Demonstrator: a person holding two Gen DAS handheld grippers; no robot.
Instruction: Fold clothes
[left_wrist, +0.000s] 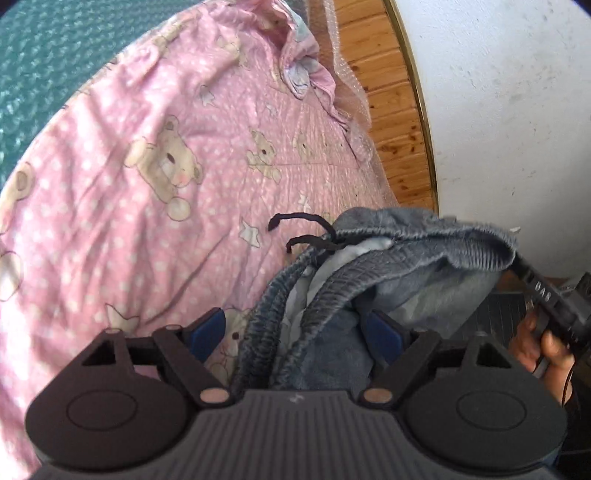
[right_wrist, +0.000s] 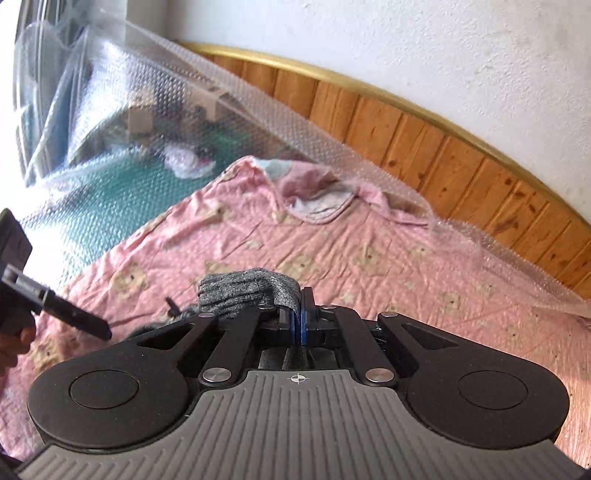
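**Grey trousers held at the waistband over the bed**

My left hand-held gripper (left_wrist: 295, 328) is released: its blue pads (left_wrist: 208, 328) stand wide apart, and the grey trousers (left_wrist: 332, 295) hang loosely between them without being pinched. The elastic waistband (left_wrist: 424, 240) bunches up in front of me, with a black drawstring (left_wrist: 303, 229) trailing off it onto the pink bear-print quilt (left_wrist: 147, 166) that covers the bed.

My right hand-held gripper (right_wrist: 300, 314) is clenched on the trousers: its two blue pads sit pressed together with a fold of grey fabric (right_wrist: 251, 288) caught between them. In the left wrist view I see that gripper's finger (left_wrist: 543, 291) at the right end of the waistband, with a person's hand (left_wrist: 543, 347) on its grip.

The trousers sit near the bed's side by the wooden headboard (right_wrist: 443, 155). Bubble wrap (right_wrist: 147, 110) is draped along the quilt's far edge, over a green mat (right_wrist: 92, 206).
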